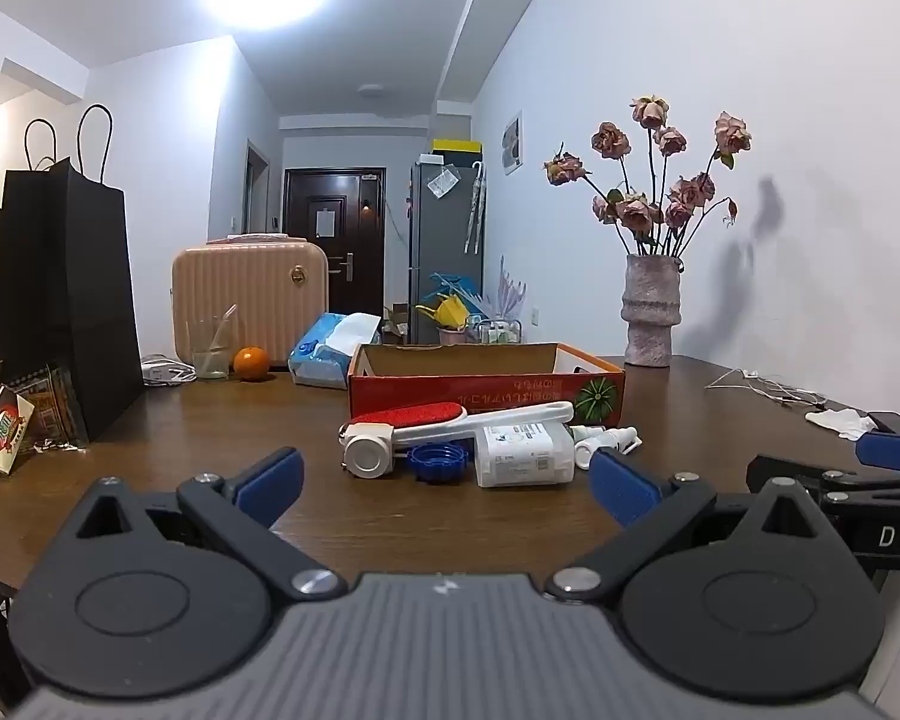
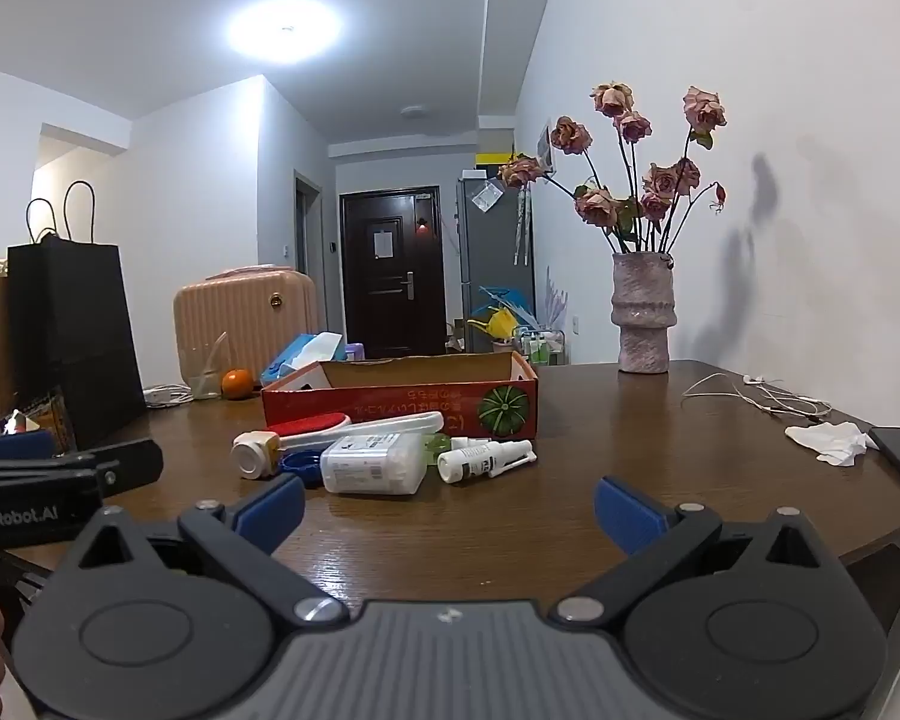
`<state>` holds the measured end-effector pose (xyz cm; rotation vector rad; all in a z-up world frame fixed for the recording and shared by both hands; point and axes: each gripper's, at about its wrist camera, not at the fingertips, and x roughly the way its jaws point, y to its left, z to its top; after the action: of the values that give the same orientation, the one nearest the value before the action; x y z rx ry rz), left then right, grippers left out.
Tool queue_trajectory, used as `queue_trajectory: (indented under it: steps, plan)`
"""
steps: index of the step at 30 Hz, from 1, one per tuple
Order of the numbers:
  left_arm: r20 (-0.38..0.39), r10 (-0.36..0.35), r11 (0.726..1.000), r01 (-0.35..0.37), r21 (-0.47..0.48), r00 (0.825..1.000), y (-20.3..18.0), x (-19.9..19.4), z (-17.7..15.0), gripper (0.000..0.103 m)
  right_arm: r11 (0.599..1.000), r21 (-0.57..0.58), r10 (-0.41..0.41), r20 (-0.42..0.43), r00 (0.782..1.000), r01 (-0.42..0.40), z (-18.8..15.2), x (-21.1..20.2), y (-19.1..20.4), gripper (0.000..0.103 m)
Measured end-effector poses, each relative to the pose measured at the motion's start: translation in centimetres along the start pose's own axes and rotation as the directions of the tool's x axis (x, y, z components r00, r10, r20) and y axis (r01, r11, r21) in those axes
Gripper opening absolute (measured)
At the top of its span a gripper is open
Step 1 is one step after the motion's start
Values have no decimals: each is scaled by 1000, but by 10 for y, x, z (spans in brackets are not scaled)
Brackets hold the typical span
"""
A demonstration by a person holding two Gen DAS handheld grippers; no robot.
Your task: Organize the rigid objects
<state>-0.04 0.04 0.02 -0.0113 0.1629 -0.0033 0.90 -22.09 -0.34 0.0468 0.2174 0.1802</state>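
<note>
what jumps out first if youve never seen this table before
The vase of dried roses stands tall at the far right of the table, against the wall. In the middle sits a red cardboard box, with a lint brush, bottles and a blue cap piled in front. A black paper bag looms at the left.

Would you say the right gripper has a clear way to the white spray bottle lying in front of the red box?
Probably yes. The right gripper is open and empty, and only bare table lies between it and the white spray bottle, which sits at the near right edge of the pile.
</note>
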Motion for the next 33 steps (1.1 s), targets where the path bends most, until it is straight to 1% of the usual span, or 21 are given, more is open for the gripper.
queue_trajectory:
  steps: [33]
  plan:
    - [-28, -1, 1000, 1, 8, 1000, -2, 4, 1, 103, 1000, -3, -20, 2, 1000, 20, -1, -1, -3, 103]
